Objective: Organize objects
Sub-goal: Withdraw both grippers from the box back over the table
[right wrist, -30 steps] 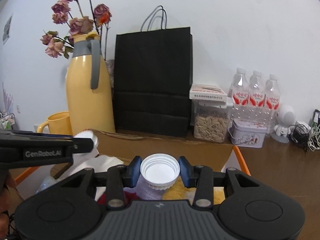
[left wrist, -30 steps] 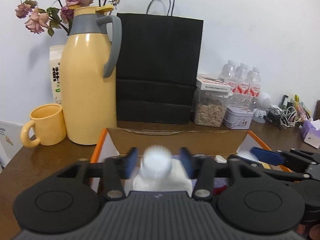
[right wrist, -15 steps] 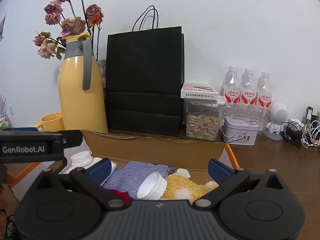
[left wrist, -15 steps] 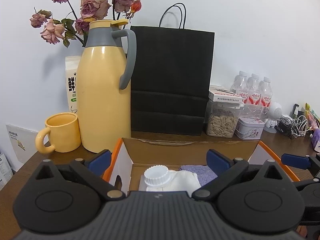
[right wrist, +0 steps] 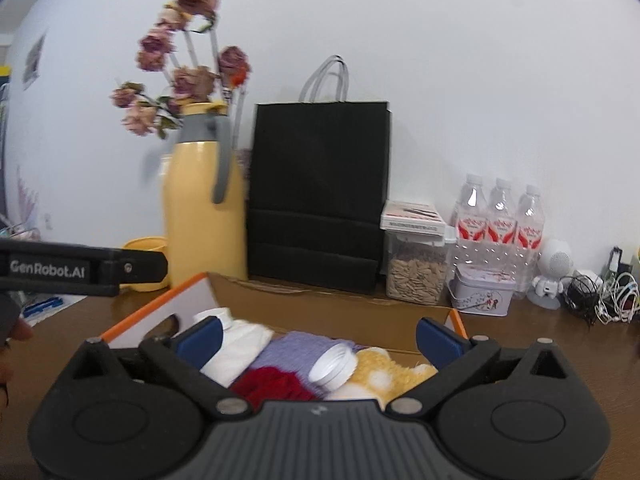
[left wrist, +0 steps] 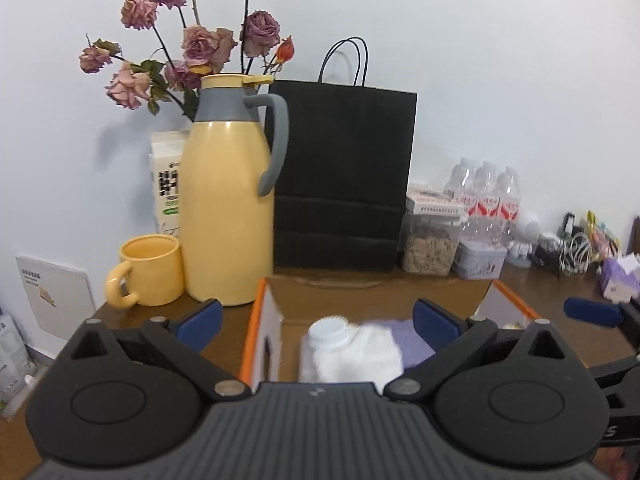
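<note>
Both grippers are held above a cardboard box [left wrist: 266, 320] with orange-edged flaps, set on a brown wooden table [right wrist: 540, 332]. The left gripper [left wrist: 318, 318] is spread wide with nothing between its blue pads; the right gripper [right wrist: 320, 334] is likewise wide apart and empty.

Inside the box, a white bottle [left wrist: 348, 350] is seen lying against the left wall, its ribbed cap pointing toward the far wall. Beside it a purple cloth [right wrist: 300, 350] is laid, touching the bottle.

Behind the box, room is closed off by a yellow thermos jug [left wrist: 226, 216] and a black paper bag [left wrist: 344, 176], both standing close to the far flap. A yellow mug [left wrist: 150, 270] is placed just left of the jug. To the right of the box a stretch of bare table is left before a jar of seeds [right wrist: 416, 276] and a small tin [right wrist: 480, 294].

Only in the right wrist view are a loose white cap [right wrist: 334, 366] (lying tilted on the purple cloth), a red cloth [right wrist: 276, 386] and a yellow plush item [right wrist: 388, 372] shown. The left table edge, with the drop beyond it, is shown only in the left wrist view.
</note>
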A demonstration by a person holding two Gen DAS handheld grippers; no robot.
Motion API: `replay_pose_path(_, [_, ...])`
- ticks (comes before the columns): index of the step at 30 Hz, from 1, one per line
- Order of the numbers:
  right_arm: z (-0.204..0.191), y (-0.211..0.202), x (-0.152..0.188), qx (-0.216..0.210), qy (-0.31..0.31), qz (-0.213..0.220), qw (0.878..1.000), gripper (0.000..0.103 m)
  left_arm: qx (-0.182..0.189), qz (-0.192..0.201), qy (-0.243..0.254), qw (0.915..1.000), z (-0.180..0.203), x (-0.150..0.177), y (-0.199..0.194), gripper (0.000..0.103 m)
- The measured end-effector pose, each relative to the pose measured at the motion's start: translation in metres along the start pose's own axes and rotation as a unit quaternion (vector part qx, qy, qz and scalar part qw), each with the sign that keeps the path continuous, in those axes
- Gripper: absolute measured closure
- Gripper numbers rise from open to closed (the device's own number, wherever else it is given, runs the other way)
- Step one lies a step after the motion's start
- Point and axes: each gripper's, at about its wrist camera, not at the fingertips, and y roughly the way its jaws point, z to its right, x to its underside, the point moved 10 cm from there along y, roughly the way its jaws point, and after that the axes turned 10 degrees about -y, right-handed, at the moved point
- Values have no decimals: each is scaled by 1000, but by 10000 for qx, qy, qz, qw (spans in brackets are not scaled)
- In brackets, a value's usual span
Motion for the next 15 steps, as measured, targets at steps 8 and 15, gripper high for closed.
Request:
replay_pose_path(8, [-43, -34, 20, -341, -331, -109, 9988, 0, -258, -282, 70, 9992, -45, 27, -34, 0])
replay_pose_path(15, [-83, -38, 52, -700, -524, -590, 9944, 1, -483, -692, 55, 9964, -85, 65, -53, 0])
